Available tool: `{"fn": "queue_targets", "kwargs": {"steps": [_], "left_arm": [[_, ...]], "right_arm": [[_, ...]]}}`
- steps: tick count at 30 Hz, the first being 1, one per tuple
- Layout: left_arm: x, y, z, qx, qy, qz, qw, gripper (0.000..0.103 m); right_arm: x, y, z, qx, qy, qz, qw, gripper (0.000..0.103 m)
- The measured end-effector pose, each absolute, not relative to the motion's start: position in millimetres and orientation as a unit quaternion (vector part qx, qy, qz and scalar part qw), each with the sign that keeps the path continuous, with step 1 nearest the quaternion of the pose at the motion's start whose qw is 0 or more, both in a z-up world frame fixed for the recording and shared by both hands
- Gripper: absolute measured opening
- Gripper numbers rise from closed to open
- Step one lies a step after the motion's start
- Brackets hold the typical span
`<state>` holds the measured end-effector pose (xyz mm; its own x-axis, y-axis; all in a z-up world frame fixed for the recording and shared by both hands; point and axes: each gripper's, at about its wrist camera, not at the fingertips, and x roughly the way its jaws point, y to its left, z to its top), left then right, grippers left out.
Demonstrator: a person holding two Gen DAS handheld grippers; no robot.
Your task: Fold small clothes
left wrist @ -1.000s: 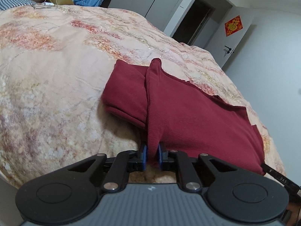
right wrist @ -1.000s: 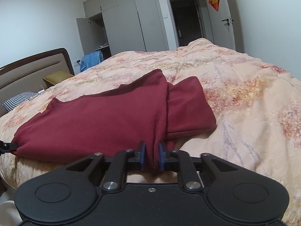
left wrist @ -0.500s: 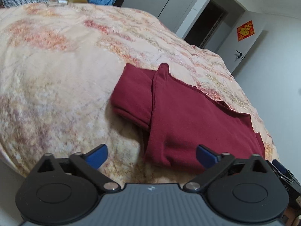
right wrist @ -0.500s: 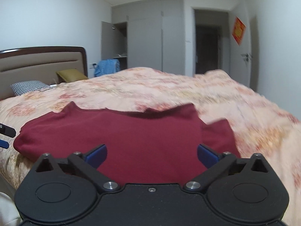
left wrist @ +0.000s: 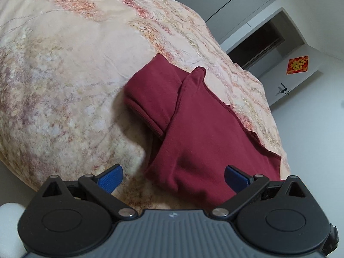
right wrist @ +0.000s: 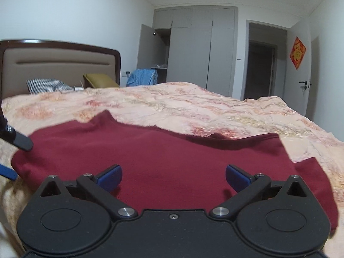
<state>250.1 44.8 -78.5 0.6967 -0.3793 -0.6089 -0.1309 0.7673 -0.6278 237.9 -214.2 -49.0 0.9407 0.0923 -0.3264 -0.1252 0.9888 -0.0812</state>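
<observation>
We see the garment on the bed near its foot edge, pillows at the headboard.

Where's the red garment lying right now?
The red garment lies flat on the floral bedspread near the bed's front edge, just ahead of both open grippers, filling the right wrist view's centre.

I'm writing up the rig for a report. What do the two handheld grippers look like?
Both share one build: the left gripper and right gripper have black linkage arms with silver pivot screws, round black side housings and blue fingertip pads. The left body is ribbed grey with a small white mark; the right body is plain black.
</observation>
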Motion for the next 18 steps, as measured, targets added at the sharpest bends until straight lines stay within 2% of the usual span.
{"fn": "queue_targets", "kwargs": {"steps": [3, 13, 18], "left_arm": [[256, 42, -82, -0.328, 0.388, -0.066, 0.859, 0.103], [257, 30, -88, -0.311, 0.378, -0.057, 0.87, 0.103], [247, 23, -89, -0.36, 0.342, -0.085, 0.864, 0.103]], "right_arm": [[248, -209, -60, -0.048, 0.178, 0.048, 0.982, 0.102], [246, -217, -82, -0.017, 0.155, 0.057, 0.986, 0.103], [245, -219, -83, -0.014, 0.149, 0.057, 0.987, 0.103]]}}
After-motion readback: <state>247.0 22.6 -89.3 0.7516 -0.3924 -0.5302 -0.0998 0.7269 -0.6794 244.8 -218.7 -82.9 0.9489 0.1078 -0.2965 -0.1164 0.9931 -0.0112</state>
